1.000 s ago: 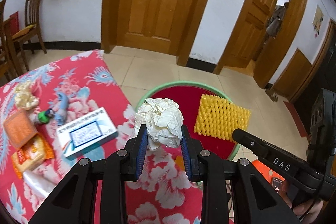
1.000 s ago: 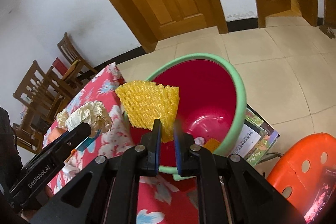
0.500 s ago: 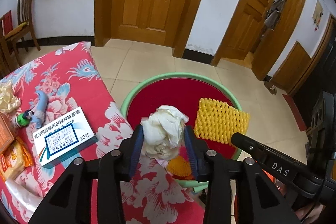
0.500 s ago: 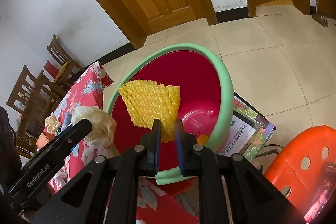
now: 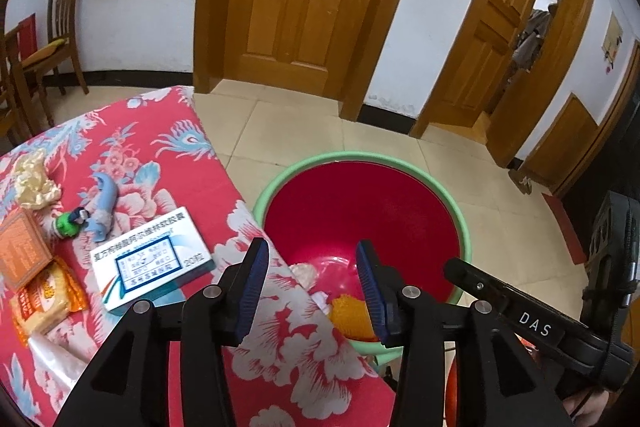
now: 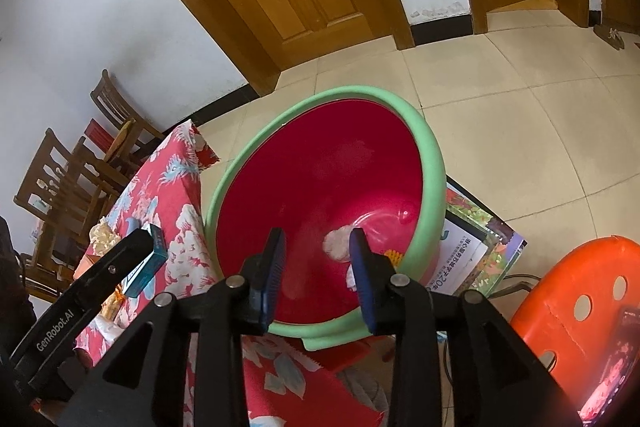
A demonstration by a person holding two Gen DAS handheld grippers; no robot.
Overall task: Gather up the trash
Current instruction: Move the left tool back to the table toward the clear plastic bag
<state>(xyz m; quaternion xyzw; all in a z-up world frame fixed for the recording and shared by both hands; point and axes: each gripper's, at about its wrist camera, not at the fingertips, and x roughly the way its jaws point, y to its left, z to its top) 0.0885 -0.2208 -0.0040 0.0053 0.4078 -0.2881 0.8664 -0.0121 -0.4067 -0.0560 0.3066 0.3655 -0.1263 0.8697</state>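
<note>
Hovering over the red bin, both grippers are seen empty: left gripper jaws have just been opening and stand apart with nothing between them; right gripper jaws likewise just opened, gap clear. Dropped trash is seen at the bin bottom: crumpled paper ball and yellow foam net, the net partly hidden behind the jaws in both views

Remaining trash is left on the floral tablecloth, all of it to the left of the left gripper's jaws: medicine box nearest, just beside the left finger, long axis running roughly diagonal across the view; beyond it a small bottle, an orange box, a snack packet and a second crumpled paper, farthest

Left hand is judged the nearer one for the table items; the right gripper sits on the bin side, with the left tool between it and the cloth. Medicine box is judged the next pick: swing left, jaws set across its short side. Jaws may need widening for that span
</note>
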